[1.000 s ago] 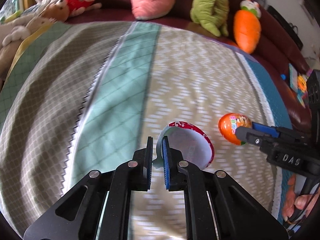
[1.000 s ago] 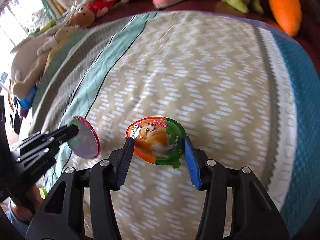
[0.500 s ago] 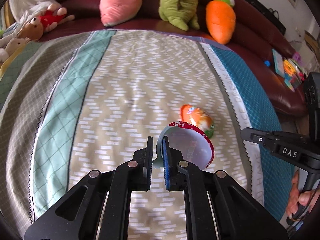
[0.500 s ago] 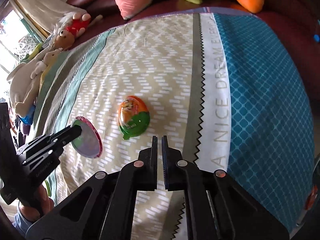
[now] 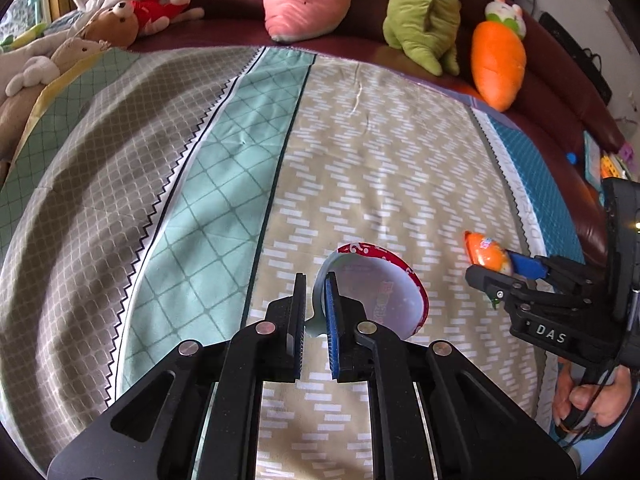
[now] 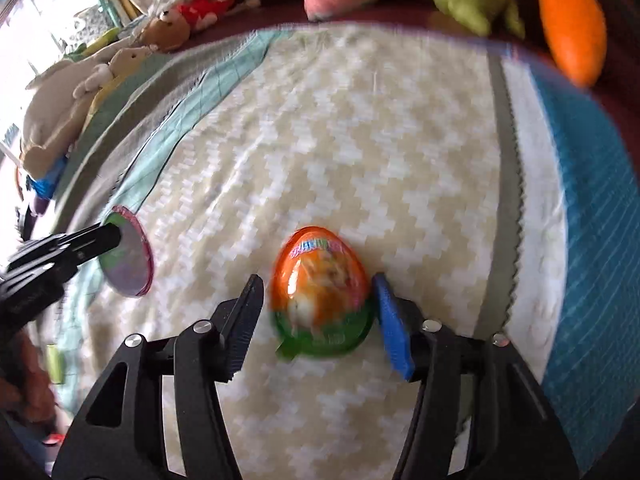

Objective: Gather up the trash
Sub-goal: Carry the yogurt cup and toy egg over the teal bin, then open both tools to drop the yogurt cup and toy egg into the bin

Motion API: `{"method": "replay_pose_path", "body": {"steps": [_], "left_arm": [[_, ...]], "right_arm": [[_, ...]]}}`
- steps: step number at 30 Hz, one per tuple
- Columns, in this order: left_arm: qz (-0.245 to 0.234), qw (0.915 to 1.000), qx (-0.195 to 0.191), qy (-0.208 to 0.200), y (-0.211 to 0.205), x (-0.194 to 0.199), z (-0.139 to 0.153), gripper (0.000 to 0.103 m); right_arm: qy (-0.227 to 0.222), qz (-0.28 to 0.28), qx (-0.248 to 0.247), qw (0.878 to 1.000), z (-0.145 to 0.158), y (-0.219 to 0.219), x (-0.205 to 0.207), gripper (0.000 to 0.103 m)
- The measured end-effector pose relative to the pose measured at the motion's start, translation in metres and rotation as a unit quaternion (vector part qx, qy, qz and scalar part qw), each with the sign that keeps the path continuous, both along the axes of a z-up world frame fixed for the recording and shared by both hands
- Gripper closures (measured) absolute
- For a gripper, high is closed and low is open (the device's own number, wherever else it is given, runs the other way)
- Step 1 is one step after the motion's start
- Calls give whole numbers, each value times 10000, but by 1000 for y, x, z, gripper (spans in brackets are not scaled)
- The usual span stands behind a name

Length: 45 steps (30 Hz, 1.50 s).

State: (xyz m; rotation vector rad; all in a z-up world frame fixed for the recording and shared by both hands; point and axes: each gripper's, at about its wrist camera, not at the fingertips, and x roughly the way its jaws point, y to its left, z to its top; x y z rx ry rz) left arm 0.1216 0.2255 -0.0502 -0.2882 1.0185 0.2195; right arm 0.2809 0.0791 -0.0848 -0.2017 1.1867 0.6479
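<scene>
The egg [image 6: 320, 294] lies between the opening right gripper's [image 6: 316, 320] pads, long axis pointing away; left gripper [image 5: 316, 312] pinches a lid [image 5: 380, 292].

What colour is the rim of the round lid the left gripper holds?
Red with white markings on the round lid; clearest in the left wrist view.

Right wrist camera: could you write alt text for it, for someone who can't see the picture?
An orange and green egg-shaped wrapper lies on a patterned bedspread between the opening jaws of the right gripper, neither pad touching it. At left, the left gripper pinches a round red-rimmed lid; plush toys line the far edge.
</scene>
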Motion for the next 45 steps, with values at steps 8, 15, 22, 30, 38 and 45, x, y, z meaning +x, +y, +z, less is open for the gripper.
{"method": "replay_pose_path", "body": {"steps": [8, 15, 22, 30, 38, 45], "left_arm": [[-572, 9983, 24, -90, -61, 14, 9, 93], [-1432, 9895, 4, -186, -169, 27, 20, 93], [-2290, 9732, -48, -192, -290, 30, 25, 93], [-3162, 9486, -13, -169, -414, 25, 25, 93], [-3803, 9249, -58, 40, -517, 28, 3, 93], [-4024, 9152, -58, 214, -562, 37, -15, 93]], "right_arm": [[38, -538, 380, 9978, 26, -47, -6, 55], [-188, -1331, 640, 9889, 65, -150, -23, 55], [-391, -2348, 877, 9673, 91, -281, -53, 54], [-624, -3538, 1231, 9251, 104, -427, -102, 54], [-561, -4437, 1218, 8861, 92, -524, -140, 54], [-433, -4734, 1082, 8731, 73, -553, -143, 53]]}}
